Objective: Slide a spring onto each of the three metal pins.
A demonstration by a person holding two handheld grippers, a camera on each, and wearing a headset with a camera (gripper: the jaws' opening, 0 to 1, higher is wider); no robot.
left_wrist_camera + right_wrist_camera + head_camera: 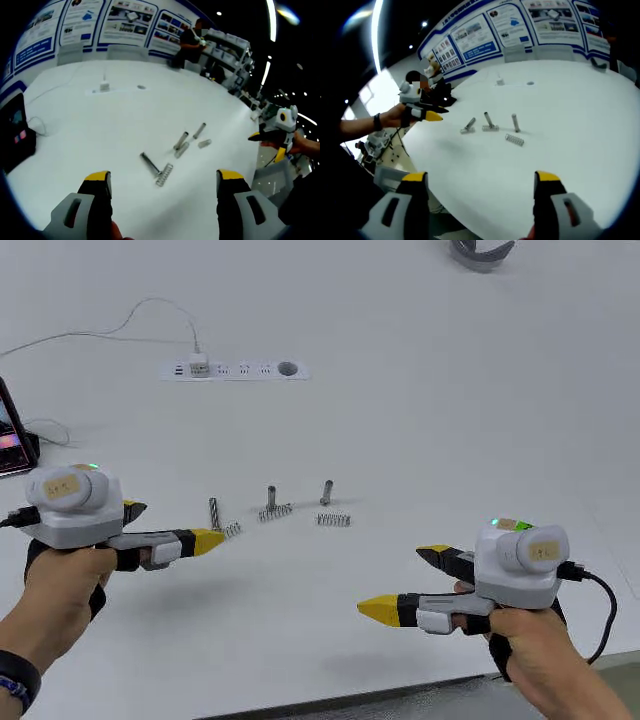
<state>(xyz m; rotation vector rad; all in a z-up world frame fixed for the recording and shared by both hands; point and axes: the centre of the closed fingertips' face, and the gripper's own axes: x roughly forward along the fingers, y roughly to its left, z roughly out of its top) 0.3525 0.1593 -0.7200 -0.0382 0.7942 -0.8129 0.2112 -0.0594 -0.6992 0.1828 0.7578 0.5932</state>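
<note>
Three short metal pins stand in a row on the white table: left pin point(214, 512), middle pin point(271, 497), right pin point(327, 491). A loose spring lies flat by each: point(232, 530), point(275, 511), point(334, 520). My left gripper point(175, 525) is open and holds nothing, its yellow tip just left of the left pin's spring. My right gripper point(405, 582) is open near the front edge, well clear of the right pin. The left gripper view has the pins point(180, 140) ahead of the open left gripper point(164, 176). In the right gripper view the springs point(515, 139) lie beyond the open right gripper point(480, 176).
A white power strip point(235, 370) with a cable lies at the back. A dark phone point(15, 445) sits at the left edge, a grey object point(480, 252) at the far top. The table's front edge point(400, 695) runs just below my hands. A person point(190, 42) stands beyond the table.
</note>
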